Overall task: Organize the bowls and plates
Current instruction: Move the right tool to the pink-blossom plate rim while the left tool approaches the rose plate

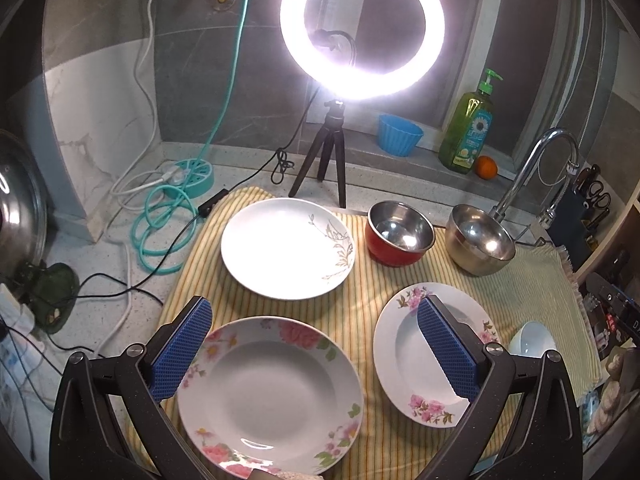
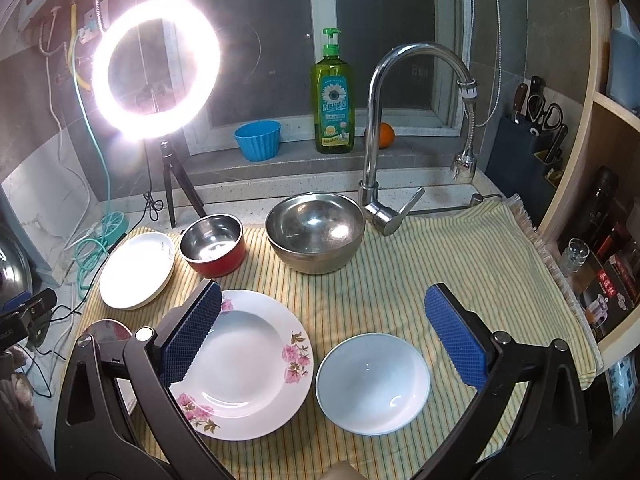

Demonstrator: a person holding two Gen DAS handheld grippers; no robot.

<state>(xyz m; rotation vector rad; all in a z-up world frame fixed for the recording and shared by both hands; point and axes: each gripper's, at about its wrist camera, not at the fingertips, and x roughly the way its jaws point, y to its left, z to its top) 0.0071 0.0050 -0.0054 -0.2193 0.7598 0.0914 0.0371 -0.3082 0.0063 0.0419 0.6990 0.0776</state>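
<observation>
On a striped yellow cloth [image 1: 368,280] lie a big pink-flowered plate [image 1: 270,404], a smaller flowered plate [image 1: 408,376] [image 2: 248,364], a white plate with a gold leaf print [image 1: 286,248] [image 2: 136,270], a red steel bowl [image 1: 400,236] [image 2: 212,246], a large steel bowl [image 1: 480,242] [image 2: 316,232] and a white bowl [image 2: 374,382] [image 1: 532,338]. My left gripper [image 1: 314,344] is open and empty above the big flowered plate. My right gripper [image 2: 322,338] is open and empty above the smaller flowered plate and the white bowl.
A lit ring light on a tripod [image 1: 362,28] stands behind the cloth. A faucet [image 2: 400,120], a soap bottle [image 2: 332,96], a blue cup [image 2: 258,140] and an orange [image 2: 384,134] are at the back. Cables [image 1: 160,224] lie left; a knife block [image 2: 532,140] and shelves stand right.
</observation>
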